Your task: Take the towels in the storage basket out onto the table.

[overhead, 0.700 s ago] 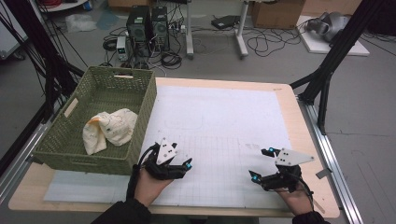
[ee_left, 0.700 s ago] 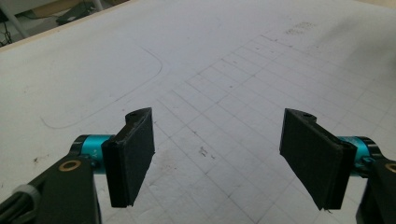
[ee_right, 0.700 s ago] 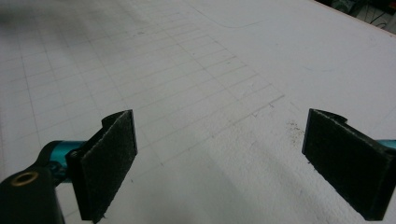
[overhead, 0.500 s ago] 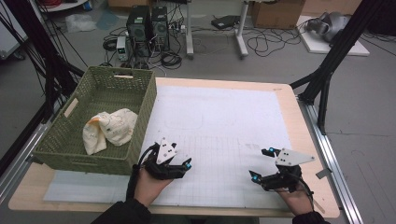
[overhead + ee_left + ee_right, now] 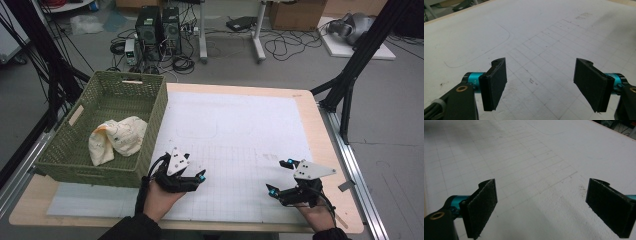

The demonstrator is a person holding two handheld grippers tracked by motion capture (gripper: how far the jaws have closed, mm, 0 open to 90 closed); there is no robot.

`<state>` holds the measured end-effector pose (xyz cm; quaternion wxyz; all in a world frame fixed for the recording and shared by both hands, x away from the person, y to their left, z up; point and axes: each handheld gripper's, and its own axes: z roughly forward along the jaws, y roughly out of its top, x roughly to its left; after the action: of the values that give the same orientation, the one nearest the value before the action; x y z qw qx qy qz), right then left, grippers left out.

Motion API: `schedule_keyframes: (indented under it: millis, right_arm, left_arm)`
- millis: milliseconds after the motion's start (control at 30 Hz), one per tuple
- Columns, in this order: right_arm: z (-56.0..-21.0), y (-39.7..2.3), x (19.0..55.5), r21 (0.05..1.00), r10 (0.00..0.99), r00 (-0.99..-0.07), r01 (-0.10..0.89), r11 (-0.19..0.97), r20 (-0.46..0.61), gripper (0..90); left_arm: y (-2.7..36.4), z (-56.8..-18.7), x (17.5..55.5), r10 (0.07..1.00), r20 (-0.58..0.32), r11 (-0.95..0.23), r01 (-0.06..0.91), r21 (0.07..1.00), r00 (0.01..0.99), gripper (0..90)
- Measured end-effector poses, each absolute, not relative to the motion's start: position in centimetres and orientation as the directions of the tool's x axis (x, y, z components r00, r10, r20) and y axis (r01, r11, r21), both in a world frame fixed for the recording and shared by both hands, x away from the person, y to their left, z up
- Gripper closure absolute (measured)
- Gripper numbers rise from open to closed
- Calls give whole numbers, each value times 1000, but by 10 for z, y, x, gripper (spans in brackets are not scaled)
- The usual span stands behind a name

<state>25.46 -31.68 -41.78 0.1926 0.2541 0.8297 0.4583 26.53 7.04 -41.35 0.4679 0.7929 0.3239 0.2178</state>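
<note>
High view shows a green woven basket at the left side of the table, its right wall lying along the edge of a white gridded mat that covers most of the tabletop. Inside the basket, toward its near half, lies a crumpled cream cloth with faint dark markings and a small yellowish patch at one end; the rest of the basket floor is bare weave. The left gripper sits low over the mat just beside the basket's near right corner, held in the person's left hand. The right gripper hovers over the mat near the table's right near corner, well apart from the left one. In the left gripper view the two black jaws stand wide apart with nothing between them, only grid lines and a drawn curve on the mat below. The right gripper view gives the same: jaws spread wide, empty, above the mat. Compared with the frames from a moment before, basket, cloth and both grippers lie in the same places; no change can be made out.
</note>
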Motion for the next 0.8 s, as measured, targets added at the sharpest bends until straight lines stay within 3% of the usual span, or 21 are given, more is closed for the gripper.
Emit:
schedule_keyframes:
  millis: [800]
  right_arm:
    - [-418, -317, 253, 857, 597, -798, 248, 452, -84, 92]
  left_arm:
    - [70, -406, 275, 713, -29, -319, 362, 876, 700, 282]
